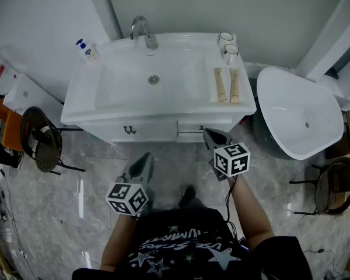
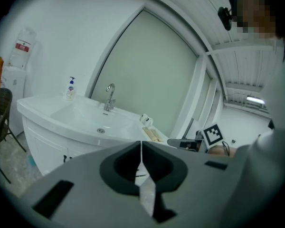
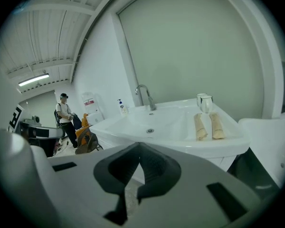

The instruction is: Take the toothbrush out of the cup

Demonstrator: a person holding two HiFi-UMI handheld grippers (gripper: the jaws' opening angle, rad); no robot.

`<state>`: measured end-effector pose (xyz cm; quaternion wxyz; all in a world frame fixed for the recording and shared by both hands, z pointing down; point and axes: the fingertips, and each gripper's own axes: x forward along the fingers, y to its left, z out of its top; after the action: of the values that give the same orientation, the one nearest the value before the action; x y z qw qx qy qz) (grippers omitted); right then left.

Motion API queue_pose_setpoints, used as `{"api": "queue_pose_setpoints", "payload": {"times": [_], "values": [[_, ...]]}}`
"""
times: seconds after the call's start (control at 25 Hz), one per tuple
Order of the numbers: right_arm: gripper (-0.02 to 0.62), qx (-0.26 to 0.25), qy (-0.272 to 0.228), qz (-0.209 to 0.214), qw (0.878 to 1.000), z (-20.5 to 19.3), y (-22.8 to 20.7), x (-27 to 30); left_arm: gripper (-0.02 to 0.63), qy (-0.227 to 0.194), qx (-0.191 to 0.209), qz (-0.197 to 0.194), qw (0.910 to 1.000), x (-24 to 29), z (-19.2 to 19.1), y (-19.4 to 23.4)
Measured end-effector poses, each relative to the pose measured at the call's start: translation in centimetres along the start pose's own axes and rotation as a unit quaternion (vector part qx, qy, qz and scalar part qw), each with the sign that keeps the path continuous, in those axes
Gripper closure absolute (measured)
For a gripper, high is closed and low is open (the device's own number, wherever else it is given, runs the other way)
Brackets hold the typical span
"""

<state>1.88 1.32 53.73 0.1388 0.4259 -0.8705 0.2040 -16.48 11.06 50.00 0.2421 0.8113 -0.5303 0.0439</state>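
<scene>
While the left gripper (image 1: 144, 158) and right gripper (image 1: 210, 135) hover with jaws together, empty, two cups (image 1: 231, 52) stand well apart, at the far right corner of the washbasin (image 1: 163, 111), above a grey marbled floor (image 1: 76, 214).

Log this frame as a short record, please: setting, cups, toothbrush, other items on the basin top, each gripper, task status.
Setting: white washbasin on a cabinet, faucet at the back.
Cups: two cups side by side at the back right corner.
Toothbrush: cannot be made out in any view.
Other items: two tan tubes lying in front of the cups; soap bottle at the back left.
Left gripper: jaws shut, empty, in front of the cabinet.
Right gripper: jaws shut, empty, near the cabinet front.
Task status: not begun.
</scene>
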Motion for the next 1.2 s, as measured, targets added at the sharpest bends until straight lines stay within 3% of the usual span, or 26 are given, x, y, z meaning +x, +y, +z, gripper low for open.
{"api": "queue_pose_setpoints", "payload": {"times": [0.44, 1.0, 1.2], "values": [[0.581, -0.021, -0.033, -0.026, 0.999, 0.5, 10.1, -1.5, 0.584, -0.020, 0.005, -0.032, 0.9993, -8.6, -0.2, 3.5], [0.582, 0.009, -0.050, -0.080, 0.996, -4.5, 19.8, -6.6, 0.584, -0.004, 0.006, -0.072, 0.9974, -19.1, -3.6, 6.5], [0.583, 0.017, -0.035, -0.092, 0.995, -6.8, 22.3, -7.5, 0.584, 0.006, 0.004, -0.078, 0.9969, -21.5, -4.6, 7.7]]}}
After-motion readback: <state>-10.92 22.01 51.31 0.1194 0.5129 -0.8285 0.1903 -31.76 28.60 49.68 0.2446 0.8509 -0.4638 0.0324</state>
